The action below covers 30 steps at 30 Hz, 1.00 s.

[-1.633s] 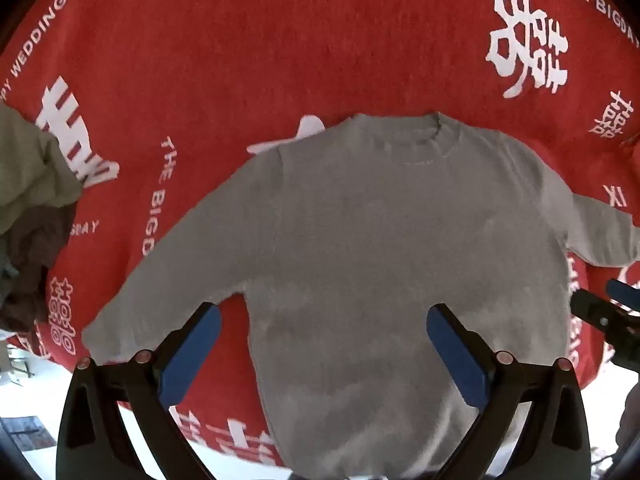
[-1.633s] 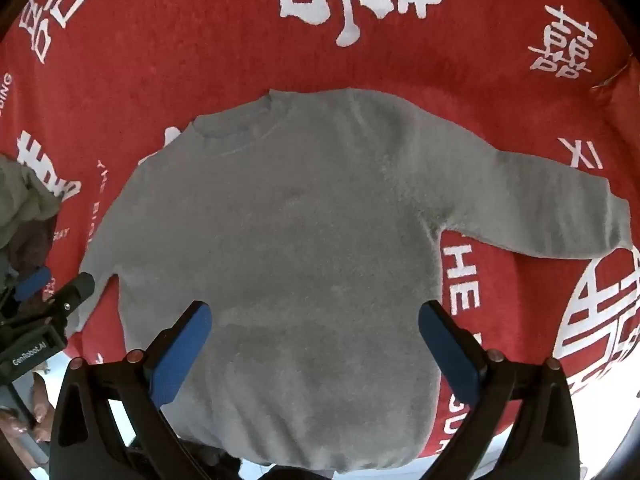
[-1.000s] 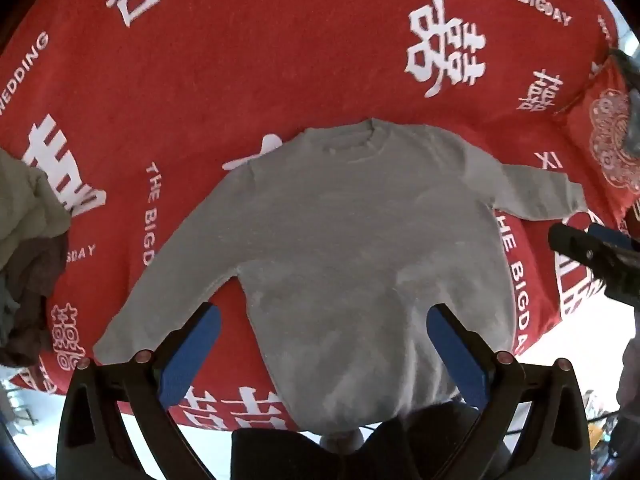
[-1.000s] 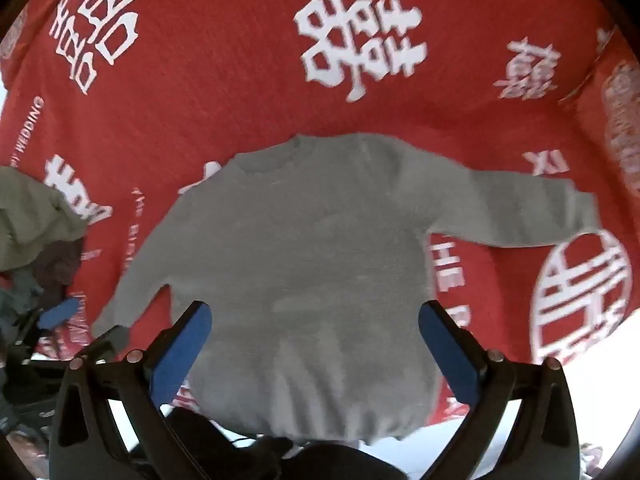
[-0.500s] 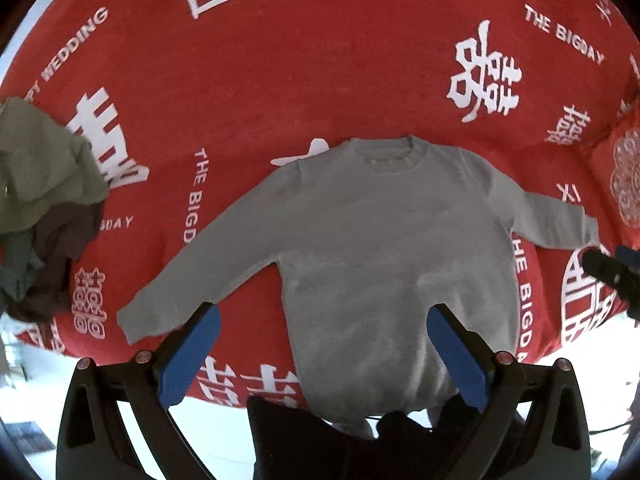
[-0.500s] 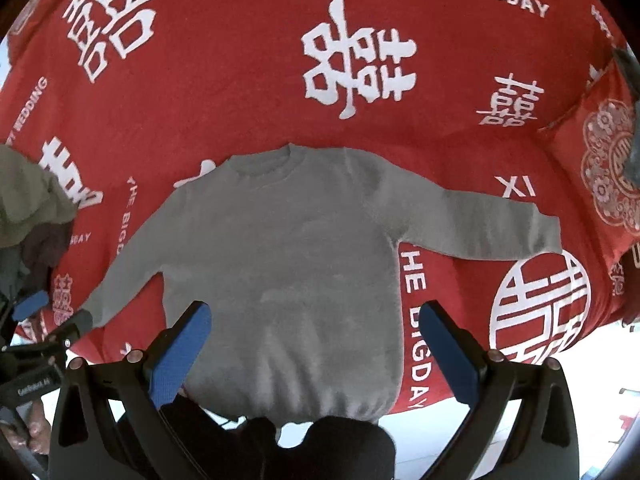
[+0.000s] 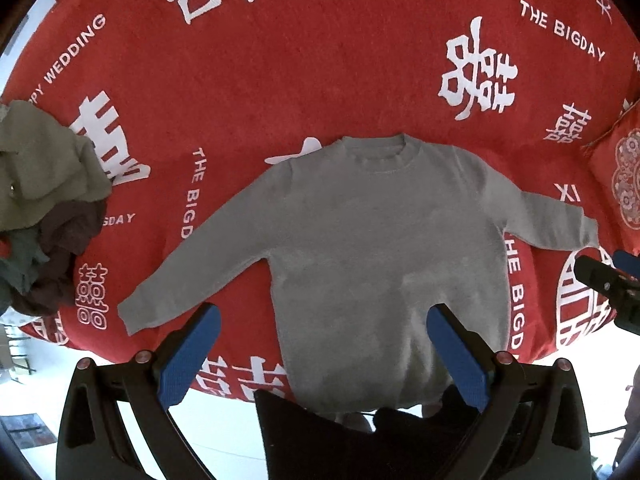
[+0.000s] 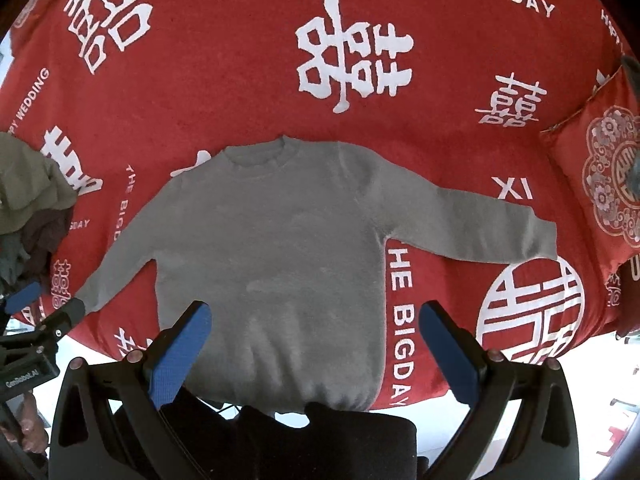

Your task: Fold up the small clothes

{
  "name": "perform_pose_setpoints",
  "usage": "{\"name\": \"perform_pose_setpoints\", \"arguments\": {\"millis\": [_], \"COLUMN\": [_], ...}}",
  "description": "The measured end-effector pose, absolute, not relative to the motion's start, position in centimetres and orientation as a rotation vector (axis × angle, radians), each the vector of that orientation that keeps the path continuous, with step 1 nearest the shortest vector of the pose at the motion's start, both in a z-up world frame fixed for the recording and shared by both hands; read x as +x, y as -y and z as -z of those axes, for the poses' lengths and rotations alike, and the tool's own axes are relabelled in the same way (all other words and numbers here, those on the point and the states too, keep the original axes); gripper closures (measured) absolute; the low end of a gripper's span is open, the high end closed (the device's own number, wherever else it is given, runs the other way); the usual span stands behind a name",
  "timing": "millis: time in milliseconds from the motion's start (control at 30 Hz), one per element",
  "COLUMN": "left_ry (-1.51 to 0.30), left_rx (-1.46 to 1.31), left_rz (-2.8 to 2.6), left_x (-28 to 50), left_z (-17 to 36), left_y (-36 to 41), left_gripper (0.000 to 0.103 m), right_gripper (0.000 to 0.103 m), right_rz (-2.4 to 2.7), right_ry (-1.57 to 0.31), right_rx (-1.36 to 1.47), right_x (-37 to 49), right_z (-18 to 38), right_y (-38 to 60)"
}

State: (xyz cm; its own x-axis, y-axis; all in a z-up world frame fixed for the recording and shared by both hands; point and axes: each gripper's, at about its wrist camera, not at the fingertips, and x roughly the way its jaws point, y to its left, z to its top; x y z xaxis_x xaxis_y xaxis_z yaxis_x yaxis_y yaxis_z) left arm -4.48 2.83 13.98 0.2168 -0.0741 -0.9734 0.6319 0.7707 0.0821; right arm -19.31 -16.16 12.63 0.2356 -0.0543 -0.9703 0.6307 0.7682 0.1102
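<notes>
A small grey long-sleeved sweater (image 7: 376, 248) lies flat and spread out on a red cloth, collar at the far side, both sleeves stretched out to the sides; it also shows in the right wrist view (image 8: 272, 248). My left gripper (image 7: 320, 336) is open and empty, held above the sweater's hem. My right gripper (image 8: 312, 332) is open and empty, also above the hem. The right gripper's tip shows at the right edge of the left wrist view (image 7: 608, 280); the left gripper's tip shows at the left edge of the right wrist view (image 8: 44, 320).
The red cloth (image 7: 320, 80) with white characters and lettering covers the surface. A heap of olive, brown and teal clothes (image 7: 36, 200) lies at the left edge. A red patterned cushion (image 8: 608, 184) lies at the right. The near edge drops to a pale floor.
Both grippers have risen and drawn back from the sweater, so the whole garment and more of the red cloth show. Both stay open and empty.
</notes>
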Motion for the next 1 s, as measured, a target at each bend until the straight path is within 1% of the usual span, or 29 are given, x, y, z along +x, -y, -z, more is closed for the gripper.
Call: {"name": "perform_pose_setpoints", "arguments": {"millis": [1000], "left_ry": [-1.264], "left_rx": [0.524], "left_rz": [0.499], "left_x": [-4.7], "left_z": [-13.8], "left_y": [-3.7], "left_gripper": [0.0], "right_gripper": [0.0], "right_rz": [0.529], "right_ry": [-1.247], "right_rx": [0.524], "right_x": [-20.2], "right_z": [-13.1], "right_y": [15.6]}}
